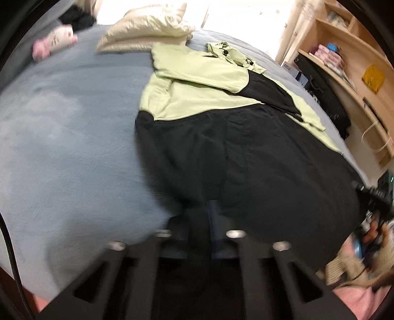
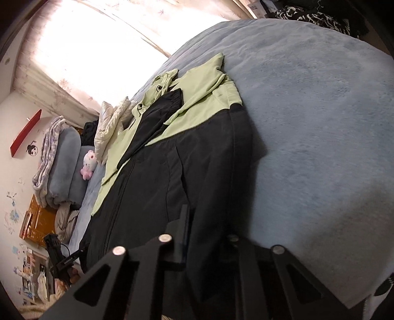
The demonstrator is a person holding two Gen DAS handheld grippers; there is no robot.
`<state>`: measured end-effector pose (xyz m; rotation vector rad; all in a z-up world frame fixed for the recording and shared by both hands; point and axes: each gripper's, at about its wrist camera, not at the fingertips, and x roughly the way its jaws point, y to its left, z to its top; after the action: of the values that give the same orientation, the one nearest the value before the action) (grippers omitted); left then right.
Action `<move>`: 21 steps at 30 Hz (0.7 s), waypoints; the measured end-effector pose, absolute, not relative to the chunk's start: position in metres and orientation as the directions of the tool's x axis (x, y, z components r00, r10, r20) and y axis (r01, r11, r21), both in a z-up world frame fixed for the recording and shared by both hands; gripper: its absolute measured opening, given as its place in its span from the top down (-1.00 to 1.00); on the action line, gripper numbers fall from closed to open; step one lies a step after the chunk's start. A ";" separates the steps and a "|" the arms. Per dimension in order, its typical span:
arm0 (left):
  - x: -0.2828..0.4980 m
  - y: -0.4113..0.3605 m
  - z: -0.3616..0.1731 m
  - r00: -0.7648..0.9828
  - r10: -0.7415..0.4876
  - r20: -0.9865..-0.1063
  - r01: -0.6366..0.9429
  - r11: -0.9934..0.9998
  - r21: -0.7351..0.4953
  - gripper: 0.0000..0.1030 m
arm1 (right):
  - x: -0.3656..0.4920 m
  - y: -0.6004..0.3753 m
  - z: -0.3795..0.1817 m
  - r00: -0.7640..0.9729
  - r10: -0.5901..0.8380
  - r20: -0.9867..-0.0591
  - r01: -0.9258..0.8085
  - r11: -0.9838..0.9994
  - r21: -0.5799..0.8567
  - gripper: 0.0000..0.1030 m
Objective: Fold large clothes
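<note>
With both grippers, left (image 1: 208, 209) and right (image 2: 187, 216), pinched shut on the black-and-lime nylon jacket (image 1: 221, 137) hem, the lengthwise fold begins; next likely lifts it toward the collar.

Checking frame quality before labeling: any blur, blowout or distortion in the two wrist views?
Left wrist: motion blur, worst near the left gripper and plush toy; window blown out. Right wrist: sharper, but curtained window overexposed; black hem of the jacket nearly featureless. Both: strong fisheye bending of the bed.
</note>
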<state>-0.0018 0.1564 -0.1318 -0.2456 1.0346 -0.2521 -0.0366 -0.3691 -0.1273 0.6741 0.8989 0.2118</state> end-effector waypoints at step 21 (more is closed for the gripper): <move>-0.056 0.176 -0.049 0.601 -0.425 -0.677 0.040 0.862 -0.505 0.96 | -0.097 -0.344 -0.041 0.694 0.450 -0.562 -0.034 0.800 0.599 0.96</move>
<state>-0.0559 0.1756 -0.0487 -0.4728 0.8925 -0.2812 -0.0972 -0.3443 -0.0415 0.5932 0.7642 0.2891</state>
